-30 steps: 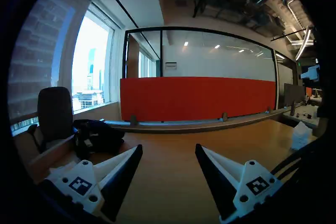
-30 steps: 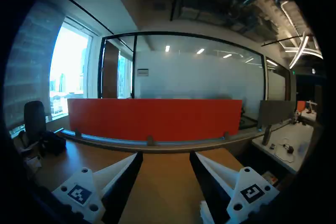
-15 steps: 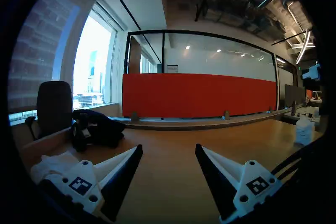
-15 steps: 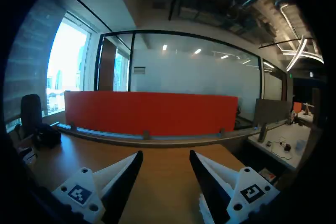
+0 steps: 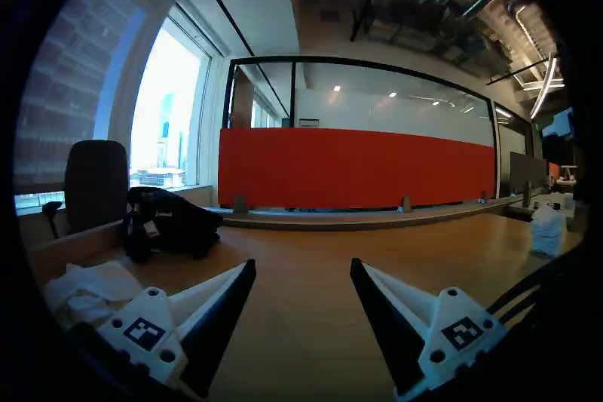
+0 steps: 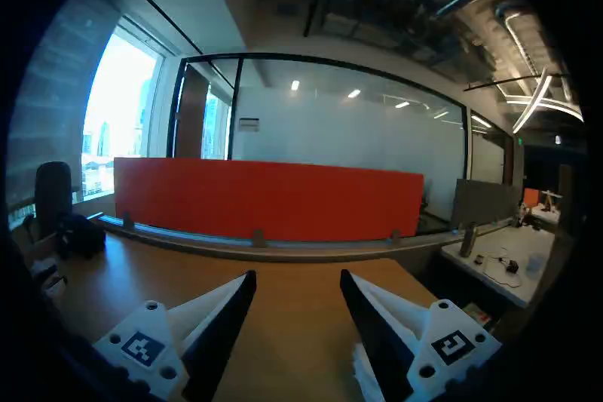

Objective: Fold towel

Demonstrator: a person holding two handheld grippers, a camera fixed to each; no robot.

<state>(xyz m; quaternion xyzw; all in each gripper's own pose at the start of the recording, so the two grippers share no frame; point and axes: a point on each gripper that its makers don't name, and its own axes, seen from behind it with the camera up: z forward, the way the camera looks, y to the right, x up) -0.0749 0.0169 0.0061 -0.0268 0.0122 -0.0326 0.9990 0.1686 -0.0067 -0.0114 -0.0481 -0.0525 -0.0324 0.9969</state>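
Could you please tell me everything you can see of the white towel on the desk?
The towel is white, soft-looking cloth, crumpled in a loose heap rather than folded. It lies on the wooden desk at the lower left of the left gripper view, nearer than a black bag. The open left claw hides its near edge but does not grip it.

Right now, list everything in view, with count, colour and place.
desk: one, brown wood, foreground
divider panel: one, red, along the desk's far edge
bag: one, black, on the desk, left
office chair: one, black, behind the bag
crumpled cloth: one, white, on the desk, in front of the bag
small object: one, white, desk's right side, unclear
left gripper: one, white and black, open above the desk
right gripper: one, white and black, open above the desk
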